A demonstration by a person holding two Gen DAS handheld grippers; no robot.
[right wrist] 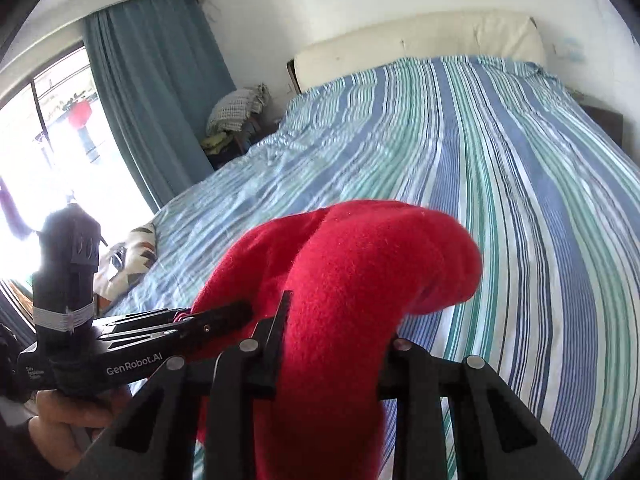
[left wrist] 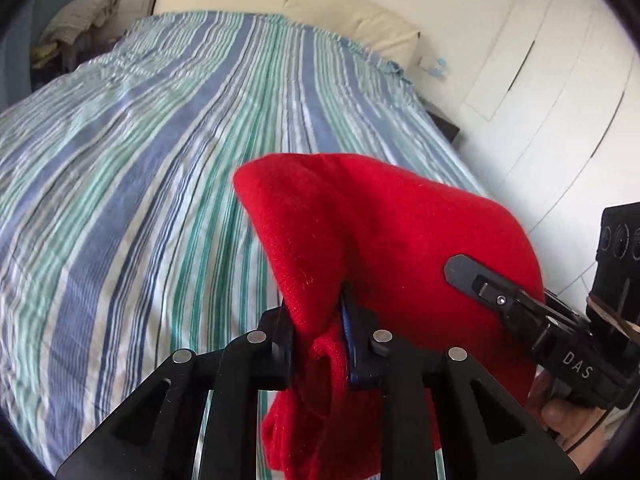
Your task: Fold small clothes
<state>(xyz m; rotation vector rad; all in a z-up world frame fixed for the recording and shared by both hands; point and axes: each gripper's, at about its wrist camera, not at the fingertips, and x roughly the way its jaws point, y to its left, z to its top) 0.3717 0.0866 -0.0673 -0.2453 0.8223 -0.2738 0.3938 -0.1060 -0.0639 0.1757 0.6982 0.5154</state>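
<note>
Bed (right wrist: 460, 152) w/ blue/teal/white striped sheet (left wrist: 140, 168) covering it, stripes running twd cream headboard (right wrist: 420, 46). Sheet a bit wrinkled on window side. I see a patterned cloth/pillow (right wrist: 134, 258) at that bed edge, partly blown out by window glare, can't tell if it's on the bed.

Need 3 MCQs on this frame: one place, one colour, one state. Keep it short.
1. Where is the red garment?
A. flat on the bed
B. held up over the striped bedspread
C. on the headboard

2. What colours are the bedspread's stripes?
A. blue, green, white
B. red, black
C. plain grey

3. What state is the left claw in?
A. open, empty
B. shut on the garment
C. out of view

Key: B, the cloth hangs in both claws, the right claw gripping too; A, the stripes show in both views; B, red fabric is pinched between its fingers.
</note>
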